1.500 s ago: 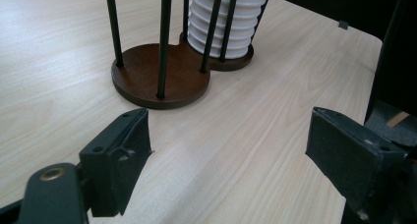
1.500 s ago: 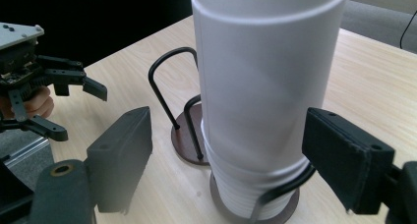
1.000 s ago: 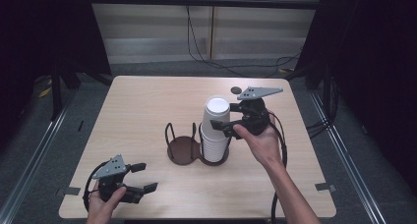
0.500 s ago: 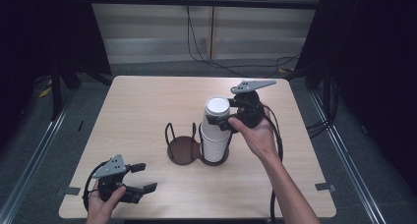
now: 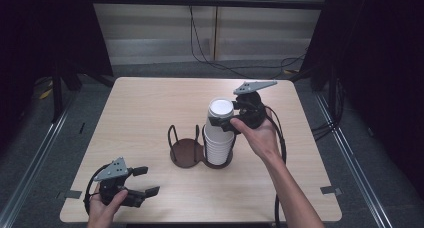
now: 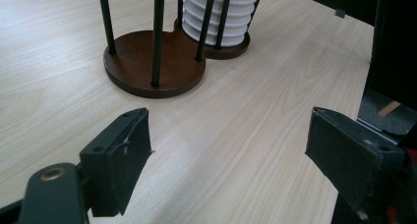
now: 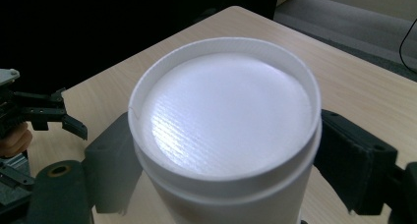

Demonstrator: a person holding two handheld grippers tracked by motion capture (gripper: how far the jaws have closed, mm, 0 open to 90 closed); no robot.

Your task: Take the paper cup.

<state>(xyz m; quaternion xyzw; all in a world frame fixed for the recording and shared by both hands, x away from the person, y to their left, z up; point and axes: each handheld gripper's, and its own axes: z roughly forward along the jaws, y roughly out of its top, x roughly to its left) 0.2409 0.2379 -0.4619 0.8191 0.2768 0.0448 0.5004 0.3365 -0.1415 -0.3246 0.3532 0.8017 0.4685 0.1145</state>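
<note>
A stack of upturned white paper cups (image 5: 218, 147) stands in the right bay of a brown two-bay cup holder (image 5: 184, 154) with black wire posts. My right gripper (image 5: 221, 122) is at the top of the stack, shut on the topmost white cup (image 7: 226, 126), one jaw pressed against each side. The left bay of the holder (image 6: 152, 67) has nothing in it. My left gripper (image 5: 147, 181) rests low at the table's front left, pointing toward the holder. In the left gripper view its jaws (image 6: 228, 155) stand open over bare wood.
The light wooden table (image 5: 145, 103) has free room at the back and left. Cables trail from both grippers. The dark floor, metal rails and a wall with cables lie beyond the table's edges.
My right gripper has shifted a little up and toward the far side at the top of the cup stack. The left gripper has stayed still.
</note>
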